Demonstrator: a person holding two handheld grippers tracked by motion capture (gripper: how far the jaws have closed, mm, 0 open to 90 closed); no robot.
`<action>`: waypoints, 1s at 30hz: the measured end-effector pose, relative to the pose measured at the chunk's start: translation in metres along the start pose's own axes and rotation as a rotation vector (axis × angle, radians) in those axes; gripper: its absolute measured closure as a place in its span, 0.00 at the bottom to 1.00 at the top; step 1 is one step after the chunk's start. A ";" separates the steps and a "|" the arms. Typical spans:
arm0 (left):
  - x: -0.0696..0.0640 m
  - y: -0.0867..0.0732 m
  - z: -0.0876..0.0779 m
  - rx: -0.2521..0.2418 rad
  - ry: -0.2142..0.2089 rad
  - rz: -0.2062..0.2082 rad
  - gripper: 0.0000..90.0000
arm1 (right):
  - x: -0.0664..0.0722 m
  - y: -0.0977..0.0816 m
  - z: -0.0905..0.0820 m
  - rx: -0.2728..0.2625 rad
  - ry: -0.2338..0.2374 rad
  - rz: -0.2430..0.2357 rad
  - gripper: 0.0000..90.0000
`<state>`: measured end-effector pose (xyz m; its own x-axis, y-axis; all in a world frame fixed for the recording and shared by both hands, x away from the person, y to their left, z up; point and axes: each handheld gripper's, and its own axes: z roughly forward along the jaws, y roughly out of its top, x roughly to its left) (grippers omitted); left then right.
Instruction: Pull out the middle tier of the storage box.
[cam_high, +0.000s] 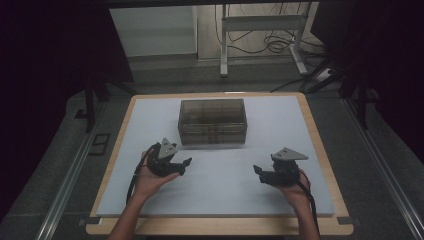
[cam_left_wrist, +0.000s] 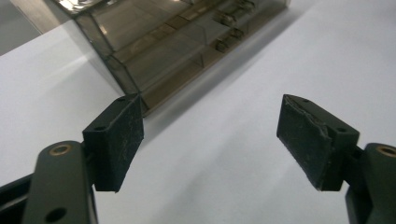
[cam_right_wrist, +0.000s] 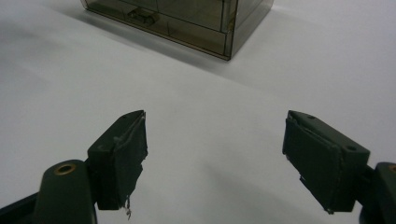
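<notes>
High view | left tongs (cam_high: 183, 167) spread, holding nothing, above the tabletop (cam_high: 280, 130) left of centre | smoky clear drawer box (cam_high: 213, 121) stands toward the tabletop's far edge, midway across | right tongs (cam_high: 259, 173) spread, holding nothing, nearer the right edge

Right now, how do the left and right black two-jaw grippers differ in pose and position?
The left gripper sits nearer the smoky translucent drawer box, just off its front left corner; the right gripper is farther out. The left's grey plate tilts steeply; the right's lies flatter. Both are open, empty, jaws pointing inward.
</notes>
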<state>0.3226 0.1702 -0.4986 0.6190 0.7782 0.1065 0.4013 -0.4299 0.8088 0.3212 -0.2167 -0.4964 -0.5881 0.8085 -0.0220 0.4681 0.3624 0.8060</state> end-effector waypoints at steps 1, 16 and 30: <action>0.002 -0.001 -0.001 0.001 0.002 -0.007 0.27 | 0.000 0.000 0.001 0.004 -0.002 -0.004 0.23; 0.016 -0.007 0.000 0.007 0.004 -0.056 0.23 | -0.002 0.009 0.012 -0.009 0.029 0.013 0.23; 0.024 -0.006 0.006 0.019 -0.013 -0.049 0.24 | -0.009 0.023 0.024 0.010 0.068 -0.004 0.23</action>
<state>0.3388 0.1887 -0.5041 0.6066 0.7928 0.0591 0.4440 -0.3995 0.8020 0.3529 -0.2045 -0.4923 -0.6331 0.7739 0.0155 0.4725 0.3705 0.7997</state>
